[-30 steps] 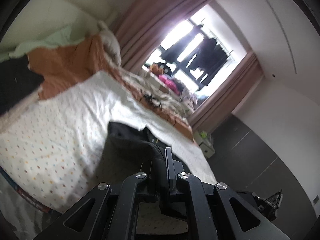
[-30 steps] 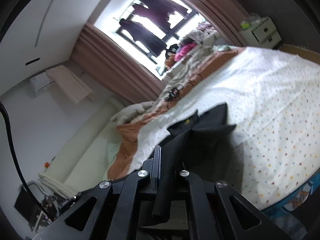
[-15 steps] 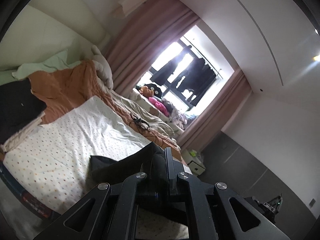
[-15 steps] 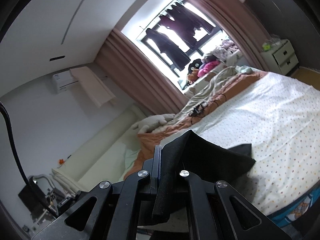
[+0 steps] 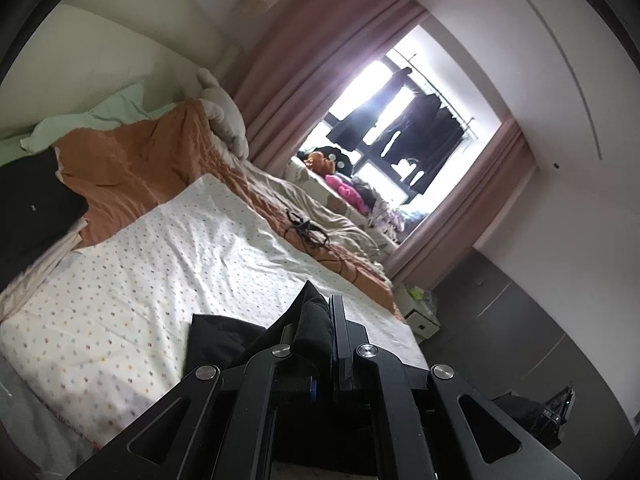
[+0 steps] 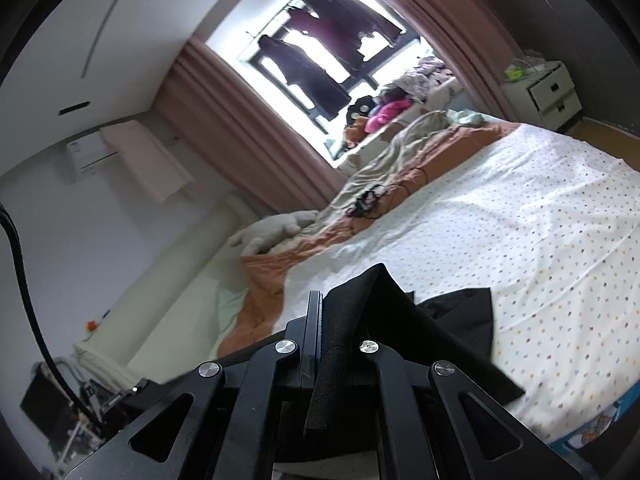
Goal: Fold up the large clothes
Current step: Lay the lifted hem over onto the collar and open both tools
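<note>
Daylight from window (image 5: 404, 128) only, blown out to white in both views; hanging clothes (image 6: 320, 52) are silhouettes. Room is moderately bright, bed sheet (image 5: 160, 280) evenly lit, soft shadows. Strong fisheye bend, black vignette at corners. Near black garment (image 6: 360, 320) underexposed, little detail. Slight blur at left edges, and the sheet's dots smear near the rims.

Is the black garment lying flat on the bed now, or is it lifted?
Lifted. Both the left gripper and the right gripper are shut on the black garment, which hangs above the dotted sheet.
</note>
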`<state>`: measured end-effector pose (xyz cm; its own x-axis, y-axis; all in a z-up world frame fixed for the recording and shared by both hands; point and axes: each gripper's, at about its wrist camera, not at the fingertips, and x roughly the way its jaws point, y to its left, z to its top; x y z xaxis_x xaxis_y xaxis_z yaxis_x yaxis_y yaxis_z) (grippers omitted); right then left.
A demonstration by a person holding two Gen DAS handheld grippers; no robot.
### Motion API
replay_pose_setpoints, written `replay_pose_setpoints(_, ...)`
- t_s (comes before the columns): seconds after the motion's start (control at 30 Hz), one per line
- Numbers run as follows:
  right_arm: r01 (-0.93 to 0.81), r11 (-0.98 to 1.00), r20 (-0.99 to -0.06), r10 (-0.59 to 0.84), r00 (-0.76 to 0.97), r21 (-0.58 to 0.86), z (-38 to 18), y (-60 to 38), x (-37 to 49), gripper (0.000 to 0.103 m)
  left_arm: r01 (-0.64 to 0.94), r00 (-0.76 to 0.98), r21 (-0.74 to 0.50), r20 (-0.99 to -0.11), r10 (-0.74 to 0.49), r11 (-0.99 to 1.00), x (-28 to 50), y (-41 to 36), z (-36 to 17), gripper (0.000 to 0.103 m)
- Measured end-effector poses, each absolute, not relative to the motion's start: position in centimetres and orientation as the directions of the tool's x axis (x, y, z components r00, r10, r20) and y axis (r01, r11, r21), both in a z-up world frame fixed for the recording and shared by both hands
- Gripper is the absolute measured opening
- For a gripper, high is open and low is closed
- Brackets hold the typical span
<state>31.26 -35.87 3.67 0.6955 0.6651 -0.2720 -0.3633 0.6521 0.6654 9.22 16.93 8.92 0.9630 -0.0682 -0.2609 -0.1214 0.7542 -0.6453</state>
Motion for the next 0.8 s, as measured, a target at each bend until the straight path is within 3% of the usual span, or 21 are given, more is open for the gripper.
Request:
replay_pose_setpoints(0.47, -0.290, 0.690, -0.352, 0.629, 0.693, 0.663, 2.1, -34.5, 41.2, 0.004, -0.186, 0.937, -0.612, -0.347, -0.050, 0.769, 20.6, 19.2, 8.5, 0.004)
replay_pose_setpoints(0.8, -0.176, 0.703, -0.457, 0.609, 0.648, 0.689, -4.3, -33.7, 47.6, 0.004, -0.277, 0.872, -0.601, -0.485, -0.067, 0.750, 28.4, 20.8, 2.0, 0.004)
